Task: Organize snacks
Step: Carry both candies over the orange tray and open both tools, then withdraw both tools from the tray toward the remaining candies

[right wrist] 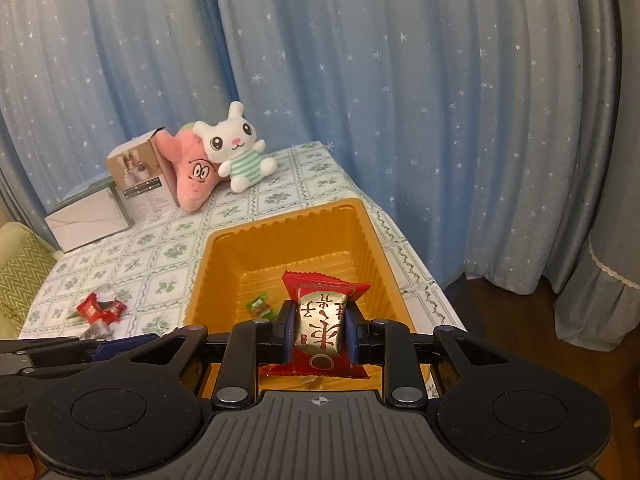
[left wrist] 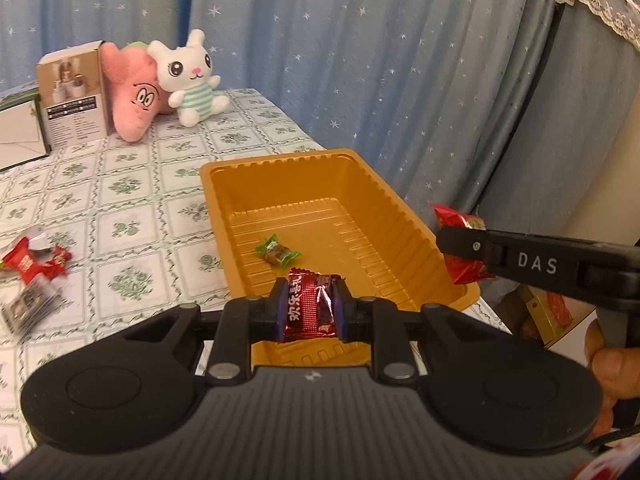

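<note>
An orange plastic tray (left wrist: 280, 168) (right wrist: 280, 220) sits on the flowered tablecloth, with a green wrapped candy (left wrist: 277, 251) (right wrist: 262, 306) on its floor. My left gripper (left wrist: 310, 308) is shut on a dark red snack packet (left wrist: 311, 307) held over the tray's near end. My right gripper (right wrist: 319, 322) is shut on a red and gold snack packet (right wrist: 320, 320) above the tray's near right side; it also shows in the left wrist view (left wrist: 460, 248). A pile of loose snacks (left wrist: 34, 268) (right wrist: 100, 310) lies on the table left of the tray.
At the table's far end stand a white rabbit plush (left wrist: 190, 76) (right wrist: 240, 148), a pink plush (left wrist: 134, 96) (right wrist: 192, 172), a printed carton (left wrist: 74, 96) (right wrist: 140, 176) and a white box (right wrist: 88, 220). Blue starred curtains hang behind. The table edge runs just right of the tray.
</note>
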